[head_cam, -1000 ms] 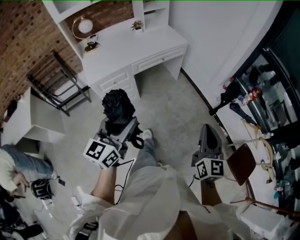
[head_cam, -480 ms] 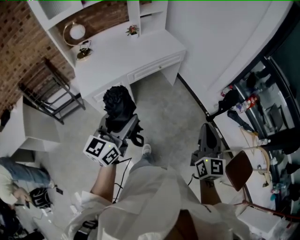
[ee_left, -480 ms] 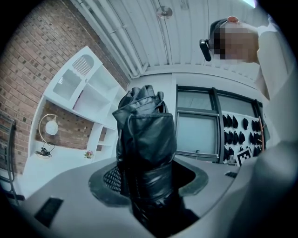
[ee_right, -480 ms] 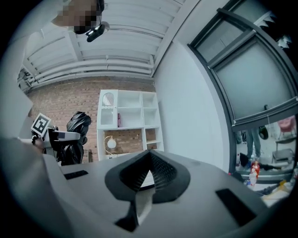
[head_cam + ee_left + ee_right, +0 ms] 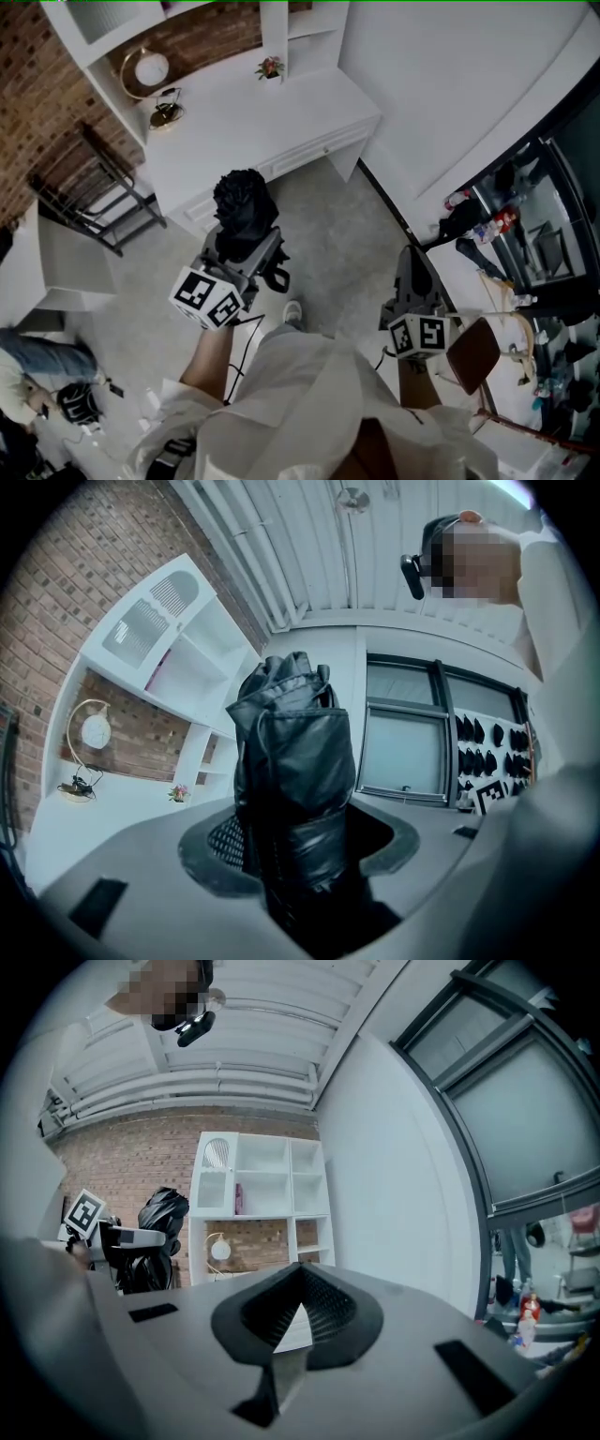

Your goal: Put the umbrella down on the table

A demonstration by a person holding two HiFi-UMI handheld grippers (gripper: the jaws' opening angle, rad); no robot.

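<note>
Out to the left of my left gripper (image 5: 246, 249) I see a black metal frame (image 5: 94, 183) standing by the brick wall (image 5: 37, 94). On the left gripper itself, the jaws are clamped on the umbrella (image 5: 244, 202): it's folded, black and crinkled, it fills the gap between both pads, and its bunched end sticks out well past the jaw tips. So the umbrella is up in the air in my grip, not resting on anything. Ahead of that gripper, past the umbrella's end, is the white table (image 5: 262, 117). It has a round gold-rimmed lamp (image 5: 150, 67) at its far left and a little flower pot (image 5: 270, 67) at the back. Over to my right gripper (image 5: 412, 258): its jaws come together at the tips and there's nothing between them, only grey floor (image 5: 328, 244) beneath and the white wall (image 5: 450, 84) ahead of it. From its own camera the left gripper and umbrella sit off to its left. Just to the right of that gripper is a brown wooden chair (image 5: 473, 345), and beyond it a cluttered shelf of bottles (image 5: 497, 220).
</note>
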